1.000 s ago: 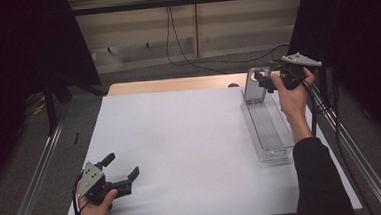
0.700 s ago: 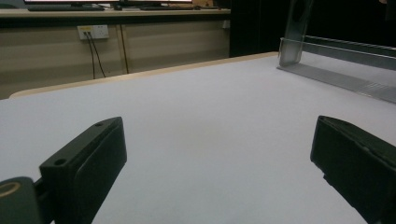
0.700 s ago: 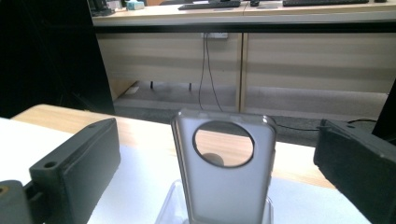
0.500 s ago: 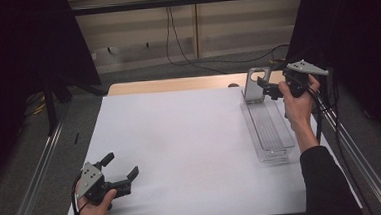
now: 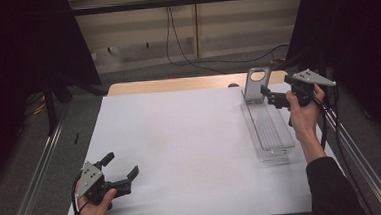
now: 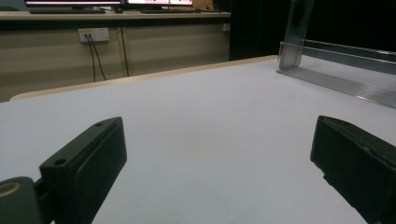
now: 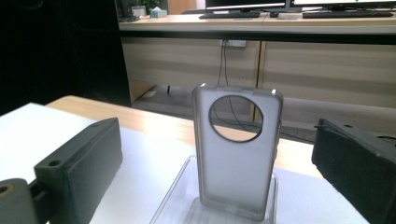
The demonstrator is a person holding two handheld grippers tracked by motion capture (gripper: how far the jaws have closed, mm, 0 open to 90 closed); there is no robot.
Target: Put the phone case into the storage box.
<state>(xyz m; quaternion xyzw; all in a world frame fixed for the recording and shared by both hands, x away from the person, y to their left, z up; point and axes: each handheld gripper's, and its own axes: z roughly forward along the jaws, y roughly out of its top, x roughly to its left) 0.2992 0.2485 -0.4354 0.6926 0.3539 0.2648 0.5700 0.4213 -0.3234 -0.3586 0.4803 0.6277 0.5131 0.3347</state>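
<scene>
Right gripper (image 5: 273,98): jaws spread wide, nothing between them, aimed at the translucent phone case (image 5: 256,85) and just short of it, no contact. In the right gripper view the case (image 7: 237,151) stands upright at the far end of the clear tray (image 5: 281,144), camera cutout on top. Tray lies along the white mat's (image 5: 180,138) right edge. Left gripper (image 5: 121,173): jaws open, empty, low over the mat's near-left corner, well apart from the tray.
</scene>
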